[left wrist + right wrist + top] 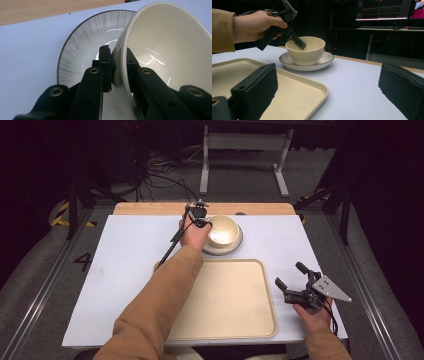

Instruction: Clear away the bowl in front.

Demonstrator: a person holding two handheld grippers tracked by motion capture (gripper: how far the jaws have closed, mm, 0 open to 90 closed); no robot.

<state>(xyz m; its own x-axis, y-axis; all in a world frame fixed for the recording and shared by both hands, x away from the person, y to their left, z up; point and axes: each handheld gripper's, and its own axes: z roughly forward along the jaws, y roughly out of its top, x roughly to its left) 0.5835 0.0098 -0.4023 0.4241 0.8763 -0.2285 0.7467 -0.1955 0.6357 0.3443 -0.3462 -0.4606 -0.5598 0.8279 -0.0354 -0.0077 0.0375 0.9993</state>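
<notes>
Left hand-held gripper point(117, 67) clamped on cream bowl point(170, 50) rim; right hand-held gripper point(324, 92) wide, nothing betw. jaws.

White table point(125, 250), tray point(235, 300), plate point(235, 247)

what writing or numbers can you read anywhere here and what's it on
"4": dark figure on the grey floor left of the table.
Monitor behind the table, in the right gripper view: lit lines and marks, too small and blurred to read.
Nothing written on the bowl, plate or tray.
</notes>
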